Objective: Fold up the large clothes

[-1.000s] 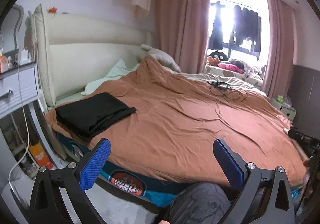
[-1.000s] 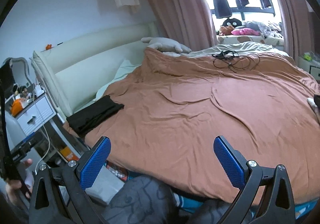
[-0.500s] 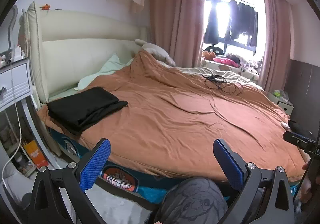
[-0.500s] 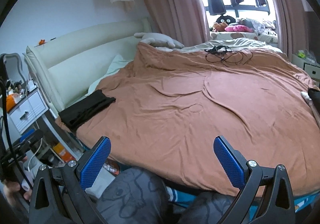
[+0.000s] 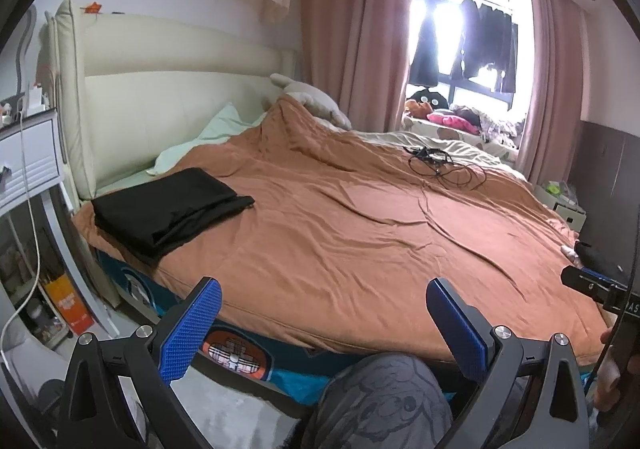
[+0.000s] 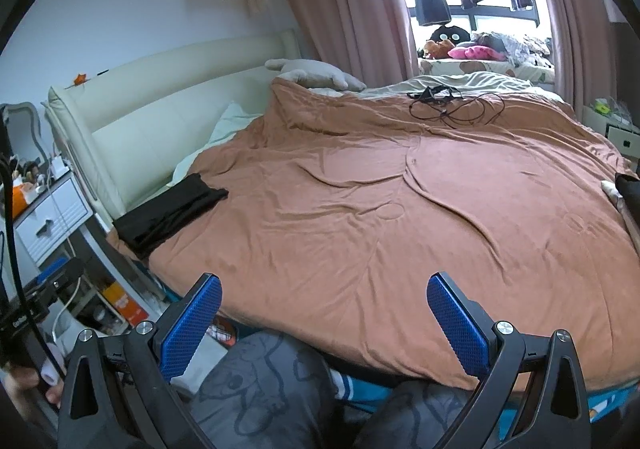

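Both grippers held off the near edge of the bed [image 5: 520,341], above the person's knees [image 5: 384,397], nothing between the fingers. Left gripper [image 5: 322,323]: blue-padded fingers [image 5: 192,329] spread wide apart, empty. Right gripper [image 6: 324,321]: same, fingers [image 6: 456,325] spread wide, empty.

Black garment [image 5: 168,209], already folded into a flat rectangular stack, lies on the brown blanket [image 5: 360,233] at the near head-end corner of the bed, just beside the cream headboard [image 5: 160,97] & close to the bed's side edge; in the right wrist view it shows as a dark strip [image 6: 168,213] at that same corner. Well apart from both grippers.

Blanket covers most of the bed, wrinkled, w/ a tangle of black cables [image 6: 452,105] near the far edge by the window side. Pale green pillow [image 5: 208,137] pokes out from under the blanket at the headboard; a grey plush toy [image 6: 316,73] lies at the far head-end corner. White nightstand [image 6: 52,217] stands beside the head-end. A second dark item [image 6: 628,189] sits at the foot-end edge, partly cut off, can't tell what it is
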